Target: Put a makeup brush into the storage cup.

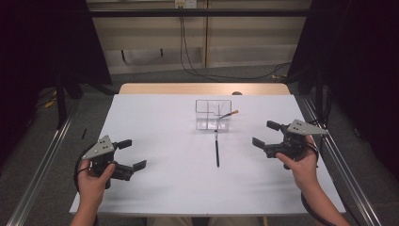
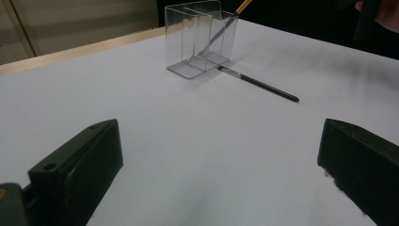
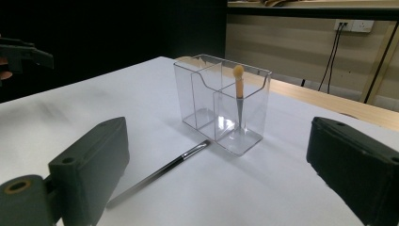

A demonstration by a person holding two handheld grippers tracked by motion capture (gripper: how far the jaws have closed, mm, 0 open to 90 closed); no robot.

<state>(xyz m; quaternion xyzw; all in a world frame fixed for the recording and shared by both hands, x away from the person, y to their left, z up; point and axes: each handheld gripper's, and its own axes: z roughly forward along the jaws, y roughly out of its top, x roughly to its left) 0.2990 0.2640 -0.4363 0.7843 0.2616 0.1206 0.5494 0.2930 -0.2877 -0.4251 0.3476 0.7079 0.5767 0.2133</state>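
I hold the left claw [image 1: 128, 155] and right claw [image 1: 266, 135] wide, both empty; between them the black brush [image 1: 217, 149] lies flat on the worktop [image 1: 160, 122], just before the clear organizer [image 1: 212, 114].

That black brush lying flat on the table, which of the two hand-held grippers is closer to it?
Right, slightly. The right gripper hovers open just right of the black brush; the left gripper, also open, sits farther off on its left.
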